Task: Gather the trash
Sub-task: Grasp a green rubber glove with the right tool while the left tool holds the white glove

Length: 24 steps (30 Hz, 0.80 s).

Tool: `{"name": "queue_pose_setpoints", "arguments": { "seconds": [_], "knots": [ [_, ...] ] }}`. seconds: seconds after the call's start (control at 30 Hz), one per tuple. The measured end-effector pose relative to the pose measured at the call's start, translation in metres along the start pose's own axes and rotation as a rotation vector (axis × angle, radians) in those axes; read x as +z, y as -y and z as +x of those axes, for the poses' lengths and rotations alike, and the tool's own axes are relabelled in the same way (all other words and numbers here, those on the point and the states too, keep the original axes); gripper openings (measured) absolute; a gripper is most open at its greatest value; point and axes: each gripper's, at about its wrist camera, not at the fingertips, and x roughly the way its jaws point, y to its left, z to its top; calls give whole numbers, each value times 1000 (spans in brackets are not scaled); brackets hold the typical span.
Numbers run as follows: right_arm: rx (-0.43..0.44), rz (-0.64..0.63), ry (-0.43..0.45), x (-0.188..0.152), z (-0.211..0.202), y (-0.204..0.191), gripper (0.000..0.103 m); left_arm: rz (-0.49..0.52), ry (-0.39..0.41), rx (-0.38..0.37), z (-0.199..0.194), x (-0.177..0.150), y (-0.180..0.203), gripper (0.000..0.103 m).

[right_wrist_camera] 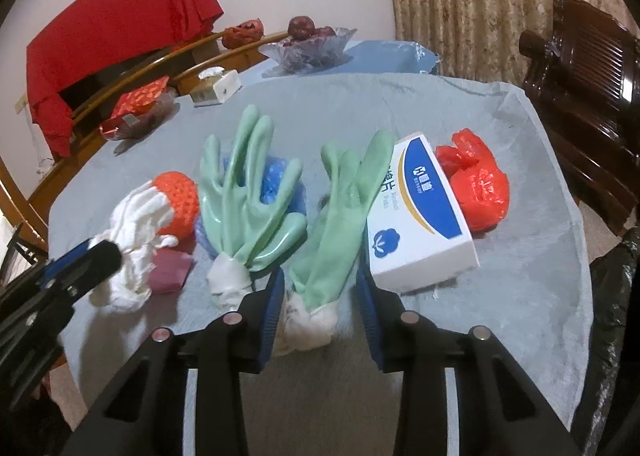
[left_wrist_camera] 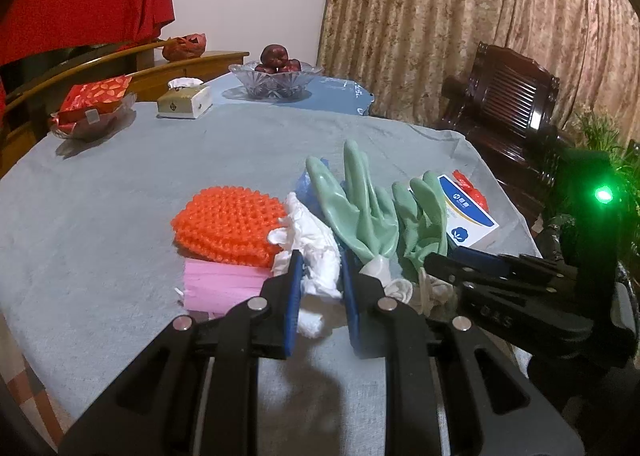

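Gloves (right_wrist_camera: 280, 196) between sponge (right_wrist_camera: 178, 200) and box (right_wrist_camera: 420, 216)

Right gripper (right_wrist_camera: 320, 288) astride green glove's (right_wrist_camera: 340, 216) white cuff.

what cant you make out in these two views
- Blue item: right wrist view, mostly covered by the left green glove; its kind is unclear.
- Pink pad: left wrist view, under the orange scrubber; full shape hidden.
- Right green glove: whether the right gripper pads press its cuff, blurred.
- Black bag: cut off by the right edge.
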Motion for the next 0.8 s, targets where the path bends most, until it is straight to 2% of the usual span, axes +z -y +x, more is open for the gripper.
{"name": "queue_pose_setpoints", "arguments": {
  "seconds": [0.17,0.2,0.27,0.33,0.53,0.8],
  "knots": [
    [-8,-8,-27,5,14,-1,37,-7,-2,-6,1,1,-2,19],
    [-1,-7,-35,6,16,-1,35,-7,-2,-6,1,1,-3,19],
    [13,-14,-40,7,16,-3,23,-7,0,-5,1,1,-4,19],
    [14,-23,-37,8,13,-4,20,-9,2,-4,-1,2,-4,19],
    [47,-19,0,15,-12,-5,18,-5,18,-6,-7,6,0,19],
    [69,-4,96,24,-63,3,18,15,62,-37,-25,17,18,19]
  ]
}}
